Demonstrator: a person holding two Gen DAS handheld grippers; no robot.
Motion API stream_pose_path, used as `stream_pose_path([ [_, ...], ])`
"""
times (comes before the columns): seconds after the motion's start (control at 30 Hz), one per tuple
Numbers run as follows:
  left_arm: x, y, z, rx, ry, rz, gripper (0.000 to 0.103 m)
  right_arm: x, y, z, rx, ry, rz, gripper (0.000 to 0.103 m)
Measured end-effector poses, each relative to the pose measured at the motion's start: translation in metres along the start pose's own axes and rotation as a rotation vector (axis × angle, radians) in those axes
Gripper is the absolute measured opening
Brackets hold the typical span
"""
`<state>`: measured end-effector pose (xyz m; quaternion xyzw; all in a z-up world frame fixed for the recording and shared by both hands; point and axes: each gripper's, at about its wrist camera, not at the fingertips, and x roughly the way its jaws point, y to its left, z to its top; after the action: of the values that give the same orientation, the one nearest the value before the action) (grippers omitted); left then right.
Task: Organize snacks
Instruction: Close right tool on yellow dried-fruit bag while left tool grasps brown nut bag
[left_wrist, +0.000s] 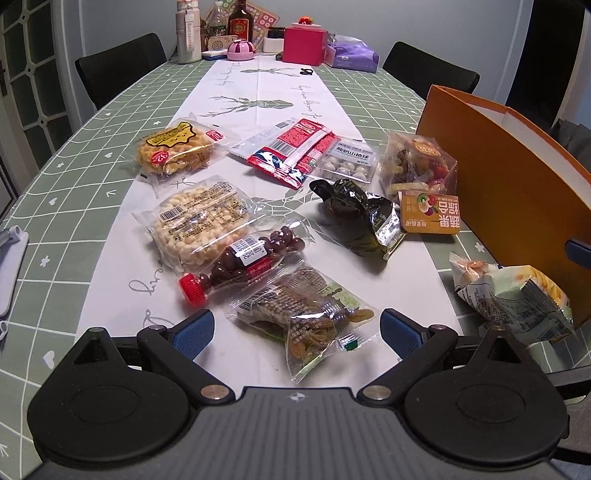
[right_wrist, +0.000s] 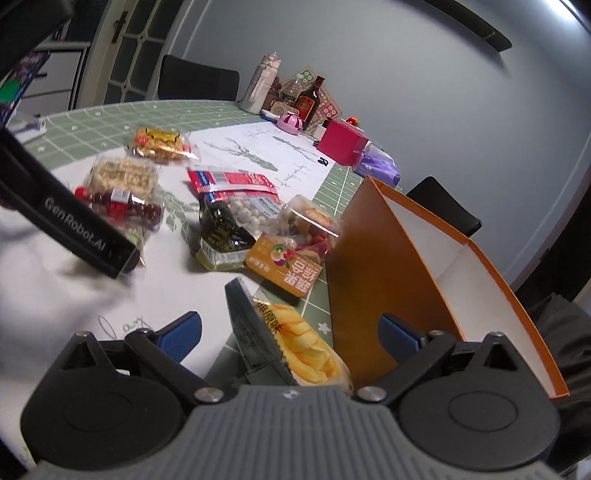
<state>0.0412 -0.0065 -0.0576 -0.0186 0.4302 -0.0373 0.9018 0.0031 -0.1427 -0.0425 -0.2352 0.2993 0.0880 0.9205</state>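
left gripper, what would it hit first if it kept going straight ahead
Probably the clear plastic packet of brown dried snacks, lying between the open fingers of the left gripper; depth is uncertain.

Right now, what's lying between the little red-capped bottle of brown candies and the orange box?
In the left wrist view, the dark crinkled packet lies between the bottle and the orange box, on the white runner.

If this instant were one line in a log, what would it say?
left gripper: open over raisin packet | right gripper: open around chip bag | orange box: beside
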Motion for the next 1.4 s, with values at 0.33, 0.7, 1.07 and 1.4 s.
stream_pose_path([
  [0.33,0.016,-0.003,-0.002,-0.035,-0.003,-0.031,0.103,0.013,-0.005,-0.009,0.039,0.031,0.025,0.078],
  [0.7,0.025,-0.009,-0.003,-0.023,-0.043,-0.005,0.103,0.015,-0.012,-0.014,0.064,0.025,0.02,0.062],
  [1.07,0.021,-0.014,-0.007,0.016,-0.089,0.058,0.074,0.011,-0.017,-0.017,0.098,0.006,0.041,0.055],
  [1.4,0.015,-0.016,-0.009,0.024,-0.098,0.024,0.067,0.005,-0.022,-0.017,0.128,-0.012,0.059,0.049],
])
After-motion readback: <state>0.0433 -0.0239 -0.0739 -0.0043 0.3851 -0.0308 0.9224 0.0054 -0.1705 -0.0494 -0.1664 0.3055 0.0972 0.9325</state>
